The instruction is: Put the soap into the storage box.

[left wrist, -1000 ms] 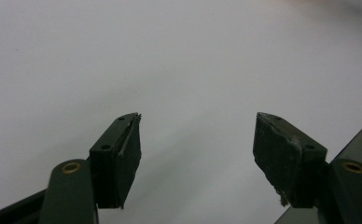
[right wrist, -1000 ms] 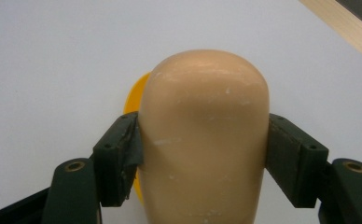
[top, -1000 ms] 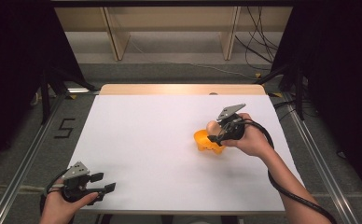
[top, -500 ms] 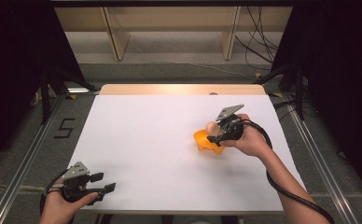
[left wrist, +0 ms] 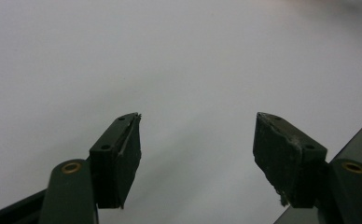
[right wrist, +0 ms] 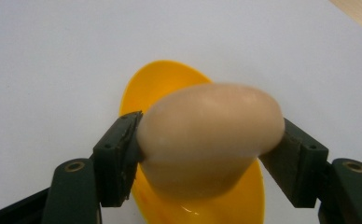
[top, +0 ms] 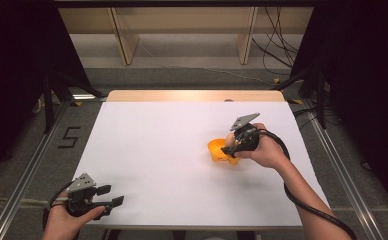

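A beige egg (right wrist: 212, 126) sits crosswise between the pads of my right gripper (right wrist: 212, 156), which is shut on it. Just under the egg is an orange bowl (right wrist: 156, 88) standing on the white table. From above, my right gripper (top: 232, 145) hovers over the right side of the orange bowl (top: 216, 150), right of the table's middle. My left gripper (top: 109, 196) rests at the near left corner of the table, open. Its own view shows the left gripper (left wrist: 198, 154) with wide-apart jaws and nothing but white surface between them.
The white table top (top: 157, 145) ends in a wooden strip (top: 192, 95) at the far side. Metal rails (top: 27, 170) run along the floor on both sides. A black cable (top: 302, 200) trails from the right gripper along the forearm.
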A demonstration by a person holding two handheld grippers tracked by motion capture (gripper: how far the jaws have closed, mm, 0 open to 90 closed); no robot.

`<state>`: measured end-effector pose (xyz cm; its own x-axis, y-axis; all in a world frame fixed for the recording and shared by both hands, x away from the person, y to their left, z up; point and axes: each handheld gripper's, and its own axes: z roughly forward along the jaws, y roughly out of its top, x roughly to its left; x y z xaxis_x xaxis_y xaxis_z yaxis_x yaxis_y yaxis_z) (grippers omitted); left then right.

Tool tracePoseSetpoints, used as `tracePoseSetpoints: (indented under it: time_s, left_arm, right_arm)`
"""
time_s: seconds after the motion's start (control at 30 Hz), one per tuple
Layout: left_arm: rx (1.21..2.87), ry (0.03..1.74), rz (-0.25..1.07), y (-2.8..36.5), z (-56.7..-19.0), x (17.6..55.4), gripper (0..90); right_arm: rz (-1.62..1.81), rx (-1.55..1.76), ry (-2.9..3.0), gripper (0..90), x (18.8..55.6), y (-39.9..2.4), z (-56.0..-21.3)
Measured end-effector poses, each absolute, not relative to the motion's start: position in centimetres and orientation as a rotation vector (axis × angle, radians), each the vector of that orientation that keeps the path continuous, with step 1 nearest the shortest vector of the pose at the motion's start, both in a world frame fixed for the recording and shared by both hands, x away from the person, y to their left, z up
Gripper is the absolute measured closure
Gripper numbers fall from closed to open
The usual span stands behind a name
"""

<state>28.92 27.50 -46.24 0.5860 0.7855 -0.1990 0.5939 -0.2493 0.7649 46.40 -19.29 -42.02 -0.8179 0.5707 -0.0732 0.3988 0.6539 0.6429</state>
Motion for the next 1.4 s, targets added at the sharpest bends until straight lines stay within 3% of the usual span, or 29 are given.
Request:
tracePoseSetpoints:
  time_s: [0.73, 1.4]
  left_arm:
    - [1.97, 1.094, 0.281, 27.6, -46.2, 28.9, 32.0]
    - [1.973, 1.098, 0.284, 27.6, -46.1, 28.9, 32.0]
  right_arm:
    - [0.926, 0.813, 2.622, 34.0, 46.6, -18.8, -42.2]
    - [1.012, 0.856, 2.569, 55.9, 45.7, -19.5, -41.5]
